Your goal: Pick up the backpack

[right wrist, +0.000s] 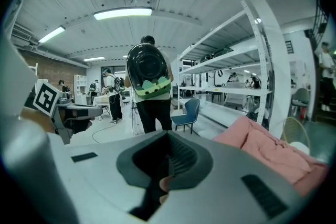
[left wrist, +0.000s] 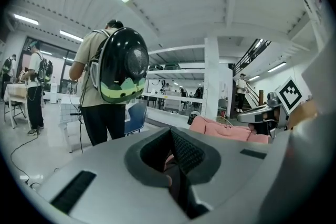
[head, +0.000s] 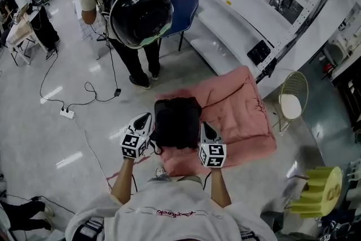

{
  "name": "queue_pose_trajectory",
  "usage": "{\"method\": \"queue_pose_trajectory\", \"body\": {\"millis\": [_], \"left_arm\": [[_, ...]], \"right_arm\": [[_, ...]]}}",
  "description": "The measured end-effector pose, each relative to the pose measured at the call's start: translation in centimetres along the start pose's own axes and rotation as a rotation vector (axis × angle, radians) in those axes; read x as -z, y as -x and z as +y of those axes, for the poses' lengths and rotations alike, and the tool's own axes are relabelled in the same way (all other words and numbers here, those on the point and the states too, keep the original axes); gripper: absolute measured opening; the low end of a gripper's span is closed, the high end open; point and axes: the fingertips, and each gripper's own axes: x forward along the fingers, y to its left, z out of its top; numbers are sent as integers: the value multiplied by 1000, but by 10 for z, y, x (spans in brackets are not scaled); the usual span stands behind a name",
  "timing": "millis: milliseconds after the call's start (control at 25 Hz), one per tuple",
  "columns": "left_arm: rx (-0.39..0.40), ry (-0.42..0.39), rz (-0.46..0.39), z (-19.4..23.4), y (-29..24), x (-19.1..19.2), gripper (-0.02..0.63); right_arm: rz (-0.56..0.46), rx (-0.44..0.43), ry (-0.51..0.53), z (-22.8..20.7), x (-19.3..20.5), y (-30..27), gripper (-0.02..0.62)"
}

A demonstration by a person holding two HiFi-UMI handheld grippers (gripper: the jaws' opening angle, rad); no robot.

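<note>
Pale glossy floor holds a pink mat (head: 242,115), the backpack (head: 176,121) at its 8 o'clock edge between left gripper (head: 143,120) and right gripper (head: 206,128), both jaws pressed together; lifting evenly with both hands would likely keep it from tipping.

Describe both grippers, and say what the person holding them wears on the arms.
The left gripper and right gripper look alike: pale grey, smooth shells with black ribbed jaws set in a dark recess. Each carries a cube with black-and-white square markers. The person wears a white short-sleeved shirt with reddish lettering, and no sleeve covers the forearms.
</note>
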Motion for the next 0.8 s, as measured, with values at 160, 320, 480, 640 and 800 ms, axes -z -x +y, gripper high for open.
{"method": "queue_pose_trajectory", "body": {"millis": [160,320,480,640,800], "left_arm": [[4,5,24,-2,-13,5,9],[-23,5,31,-1,-23,9,9],[-69,-1,28,-6,-29,16,9],[-114,2,18,-10,-32,13,9],[-151,14,27,-13,-33,16,9]], "right_arm": [[18,4,-11,-12,1,-6,18],[19,-16,2,-22,2,-15,18],[17,-68,9,-31,15,-25,18],[17,-114,11,-38,17,-36,18],[20,-152,13,-42,18,-46,18]]}}
